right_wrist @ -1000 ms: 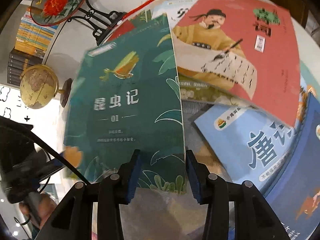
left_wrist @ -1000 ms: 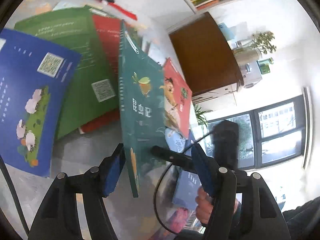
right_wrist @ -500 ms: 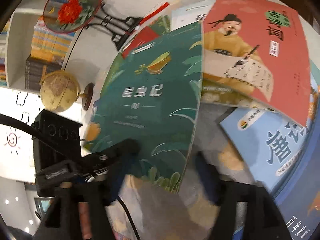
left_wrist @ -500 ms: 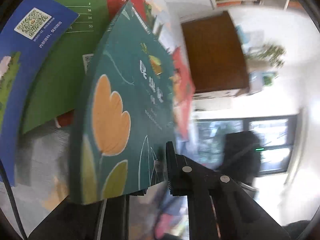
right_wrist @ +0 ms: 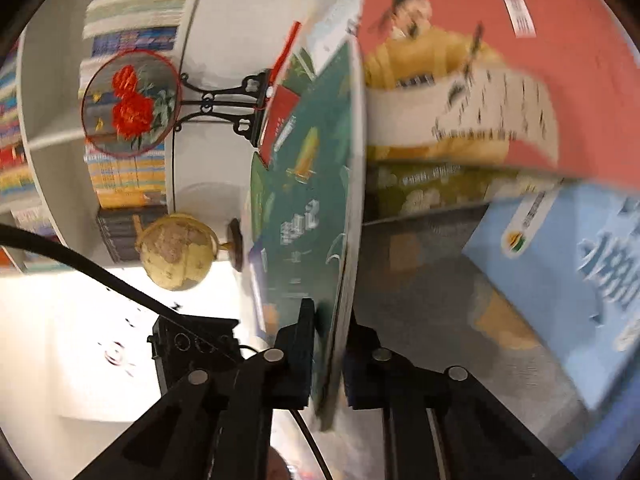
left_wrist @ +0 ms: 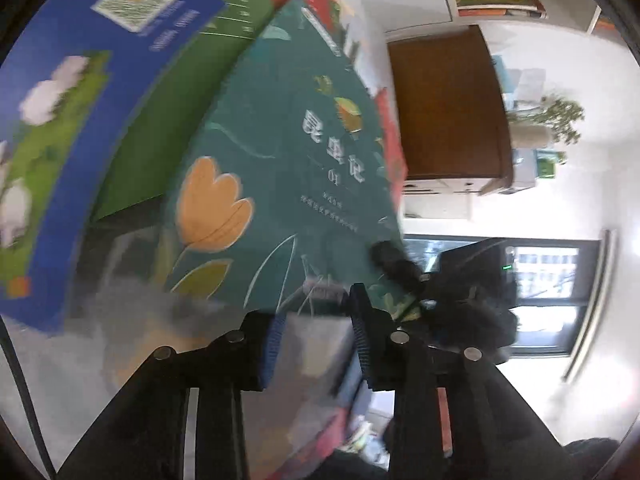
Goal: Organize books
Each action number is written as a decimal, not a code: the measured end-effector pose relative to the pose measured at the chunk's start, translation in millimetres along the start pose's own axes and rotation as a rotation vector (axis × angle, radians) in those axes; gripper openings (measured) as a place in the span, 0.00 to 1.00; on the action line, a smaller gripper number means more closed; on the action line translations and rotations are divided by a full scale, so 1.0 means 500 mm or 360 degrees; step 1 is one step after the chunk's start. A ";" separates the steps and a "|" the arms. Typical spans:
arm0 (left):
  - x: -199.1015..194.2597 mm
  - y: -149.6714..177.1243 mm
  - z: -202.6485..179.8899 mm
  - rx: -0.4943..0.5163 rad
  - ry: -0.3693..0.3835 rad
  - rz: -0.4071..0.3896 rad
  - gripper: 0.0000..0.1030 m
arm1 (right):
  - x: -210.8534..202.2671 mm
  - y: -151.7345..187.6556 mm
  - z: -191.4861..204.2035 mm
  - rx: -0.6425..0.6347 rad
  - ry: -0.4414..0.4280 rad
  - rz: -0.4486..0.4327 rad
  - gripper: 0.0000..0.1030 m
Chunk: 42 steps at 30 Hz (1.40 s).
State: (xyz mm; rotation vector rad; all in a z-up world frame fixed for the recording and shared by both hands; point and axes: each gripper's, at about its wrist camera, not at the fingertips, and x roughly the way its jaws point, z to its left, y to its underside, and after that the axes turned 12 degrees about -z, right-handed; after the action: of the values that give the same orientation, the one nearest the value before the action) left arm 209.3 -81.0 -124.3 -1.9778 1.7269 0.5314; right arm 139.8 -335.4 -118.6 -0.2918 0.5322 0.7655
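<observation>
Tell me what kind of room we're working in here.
Probably a study or reading room: packed bookshelves, a small globe, and picture books strewn over the table.

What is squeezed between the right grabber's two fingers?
The dark green book with the orange flower, standing on edge inside the right gripper, shown in the right wrist view.

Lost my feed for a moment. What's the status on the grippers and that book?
Right gripper shut on dark green flower-cover book. Left gripper opening, nothing between pads. Red and light blue books lying beside.
</observation>
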 end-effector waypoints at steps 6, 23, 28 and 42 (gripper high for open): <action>-0.007 -0.028 0.049 -0.0062 0.0007 -0.0036 0.36 | -0.033 -0.010 0.005 -0.0047 0.0041 0.0027 0.08; -0.119 -0.040 0.006 0.0177 -0.0264 -0.0308 0.74 | -0.029 -0.024 -0.008 -0.0074 0.0087 0.0038 0.08; -0.046 -0.083 -0.005 0.0320 -0.0415 -0.0282 0.72 | -0.023 -0.028 -0.015 -0.0062 0.0089 0.0069 0.08; -0.008 -0.047 0.018 0.0168 0.0050 -0.0009 0.42 | -0.007 -0.036 -0.020 -0.0224 0.0140 0.0141 0.16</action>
State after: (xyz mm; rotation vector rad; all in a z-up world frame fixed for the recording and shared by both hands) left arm 231.9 -69.9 -127.5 -1.9260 1.7311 0.4012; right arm 147.2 -354.2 -123.7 -0.4361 0.5784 0.8809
